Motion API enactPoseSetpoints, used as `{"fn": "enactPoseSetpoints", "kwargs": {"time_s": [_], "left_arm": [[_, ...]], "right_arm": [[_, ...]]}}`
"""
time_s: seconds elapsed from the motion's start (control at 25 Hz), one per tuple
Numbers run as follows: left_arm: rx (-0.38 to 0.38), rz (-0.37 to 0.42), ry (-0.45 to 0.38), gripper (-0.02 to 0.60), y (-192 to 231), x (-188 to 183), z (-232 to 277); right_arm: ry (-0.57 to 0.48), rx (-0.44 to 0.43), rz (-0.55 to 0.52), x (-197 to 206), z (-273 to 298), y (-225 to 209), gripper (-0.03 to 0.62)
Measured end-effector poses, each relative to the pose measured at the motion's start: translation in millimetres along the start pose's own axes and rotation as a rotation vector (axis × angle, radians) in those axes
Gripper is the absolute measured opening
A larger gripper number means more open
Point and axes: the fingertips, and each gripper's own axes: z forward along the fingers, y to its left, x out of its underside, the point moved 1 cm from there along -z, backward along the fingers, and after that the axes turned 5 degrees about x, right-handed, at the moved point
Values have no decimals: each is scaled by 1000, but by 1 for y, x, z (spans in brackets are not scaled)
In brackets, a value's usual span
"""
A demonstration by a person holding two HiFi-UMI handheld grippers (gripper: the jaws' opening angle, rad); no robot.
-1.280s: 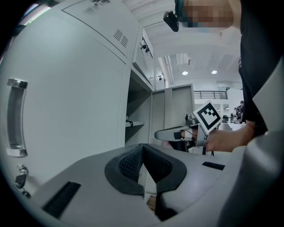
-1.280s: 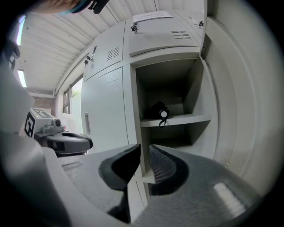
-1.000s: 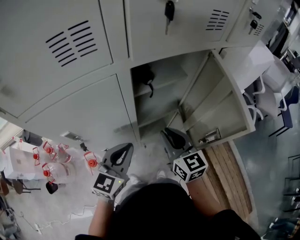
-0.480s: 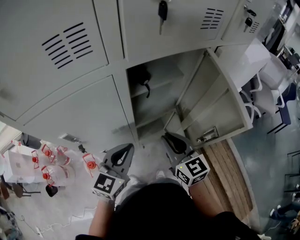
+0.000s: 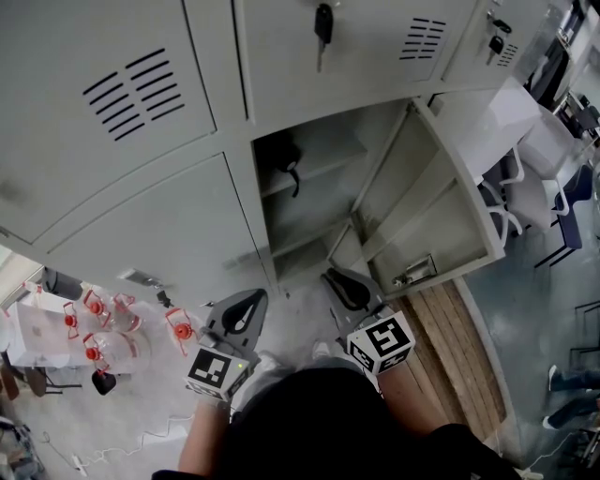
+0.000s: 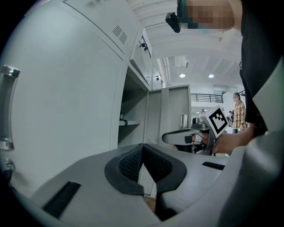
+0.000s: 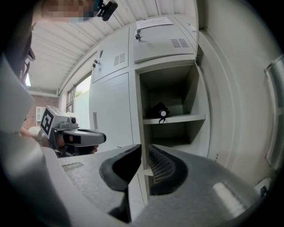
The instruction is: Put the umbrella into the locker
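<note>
A black folded umbrella [image 5: 284, 153] lies on the shelf inside the open locker [image 5: 309, 202], its strap hanging over the shelf edge; the right gripper view shows the umbrella [image 7: 157, 111] too. My left gripper [image 5: 255, 296] hovers low in front of the shut locker door beside it, jaws shut and empty [image 6: 143, 148]. My right gripper [image 5: 330, 275] points at the open locker's lower part. Its jaws have just closed the last bit, with nothing between them [image 7: 144, 148]. Both grippers are well short of the umbrella.
The locker door [image 5: 441, 211] stands swung open to the right. A key [image 5: 322, 23] hangs in the locker above. A white table with red-clamped items [image 5: 103, 323] is at the left, wooden boards [image 5: 459, 361] at the right, chairs and desks [image 5: 534, 192] beyond.
The head view has shifted a little since the first frame. Both grippers stay at about the same place in front of the open locker.
</note>
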Motion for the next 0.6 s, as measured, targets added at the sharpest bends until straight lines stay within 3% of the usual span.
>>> {"fn": "enactPoseSetpoints", "kwargs": {"time_s": [0.6], "left_arm": [[-5,-8,10,6,1,2,3]], "right_arm": [[-3,-2,21,1,2,-3,46]]}}
